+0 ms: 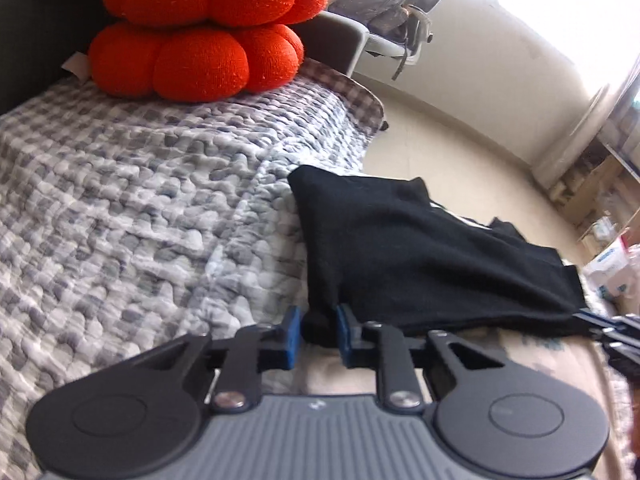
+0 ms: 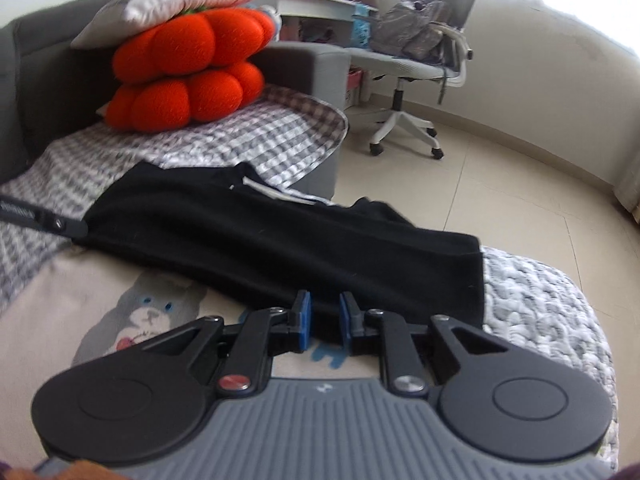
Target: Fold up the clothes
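While a black garment (image 1: 420,256) lies partly folded near the front edge of a sofa covered by a grey checked quilt (image 1: 140,200), the left hand-held gripper (image 1: 318,330) pinches a bunched corner of the cloth between its blue pads. To the right, the right hand-held gripper (image 2: 324,322) is nearly closed on the garment's near hem, apparently pinching it. Holding both near corners probably lets the person lift that edge evenly for a fold. Two orange cushions (image 2: 188,80) sit stacked well behind
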Demonstrator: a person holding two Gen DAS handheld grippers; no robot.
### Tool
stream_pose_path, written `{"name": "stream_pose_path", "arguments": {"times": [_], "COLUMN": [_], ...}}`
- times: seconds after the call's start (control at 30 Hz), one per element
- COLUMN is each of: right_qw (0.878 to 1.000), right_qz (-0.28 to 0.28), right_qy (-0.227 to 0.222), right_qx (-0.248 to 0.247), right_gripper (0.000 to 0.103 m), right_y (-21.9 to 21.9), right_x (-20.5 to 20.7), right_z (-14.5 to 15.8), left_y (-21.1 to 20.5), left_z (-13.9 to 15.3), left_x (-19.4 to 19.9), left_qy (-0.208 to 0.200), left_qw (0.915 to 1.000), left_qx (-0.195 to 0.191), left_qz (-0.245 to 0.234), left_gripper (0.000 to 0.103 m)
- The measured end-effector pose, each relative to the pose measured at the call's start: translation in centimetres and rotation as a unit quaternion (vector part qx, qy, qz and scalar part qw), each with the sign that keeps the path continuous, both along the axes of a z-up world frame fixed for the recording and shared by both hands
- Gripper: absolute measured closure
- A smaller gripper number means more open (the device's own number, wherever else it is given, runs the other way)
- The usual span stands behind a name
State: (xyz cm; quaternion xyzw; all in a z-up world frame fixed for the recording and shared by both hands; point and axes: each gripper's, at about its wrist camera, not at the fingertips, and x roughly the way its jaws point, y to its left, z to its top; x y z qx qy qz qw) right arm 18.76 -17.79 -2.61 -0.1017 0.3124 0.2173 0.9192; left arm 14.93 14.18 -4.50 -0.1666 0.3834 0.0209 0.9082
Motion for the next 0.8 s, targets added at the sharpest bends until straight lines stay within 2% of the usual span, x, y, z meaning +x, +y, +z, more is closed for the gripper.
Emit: {"name": "stream_pose_path", "arguments": {"times": [0.23,0.4,0.47,0.57,0.6,0.67,0.77,0.8], "right_qw": [1.0,1.0,1.0,1.0,1.0,1.0,0.999,0.999], "right_qz": [0.006,0.002,0.003,0.008,0.009,0.012,0.02,0.023], "right_qy": [0.005,0.006,0.008,0.008,0.008,0.011,0.024,0.025], "right_qx": [-0.01,-0.009,-0.009,-0.012,-0.014,-0.02,-0.031,-0.036], "right_gripper": [0.083,0.082,0.082,0.081,0.076,0.073,0.073,0.073], "right_y": [1.0,1.1,1.2,1.5,1.6,1.9,2.4,2.5], "right_x": [0.0,-0.1,-0.2,-0.5,-0.5,-0.5,-0.5,-0.6], "right_z": [-0.7,-0.9,-1.0,-1.1,-1.2,-1.4,-1.8,-2.0], "left_y": [0.5,0.9,1.3,2.2,2.4,2.6,2.2,2.0], "left_z": [0.0,0.7,0.9,1.0,1.0,0.9,1.1,1.0], "left_x": [-0.3,-0.9,-1.2,-1.6,-1.7,-1.7,-1.8,-1.7], "left_qy": [-0.002,-0.015,-0.014,-0.013,-0.011,-0.011,-0.012,-0.011], "left_qw": [0.9995,0.9993,0.9992,0.9983,0.998,0.9976,0.9977,0.9979], "left_qx": [-0.028,-0.032,-0.023,-0.019,-0.021,-0.032,-0.032,-0.028], "left_qz": [0.012,0.015,0.03,0.053,0.059,0.06,0.059,0.058], "left_gripper": [0.091,0.092,0.097,0.097,0.097,0.097,0.089,0.089]}}
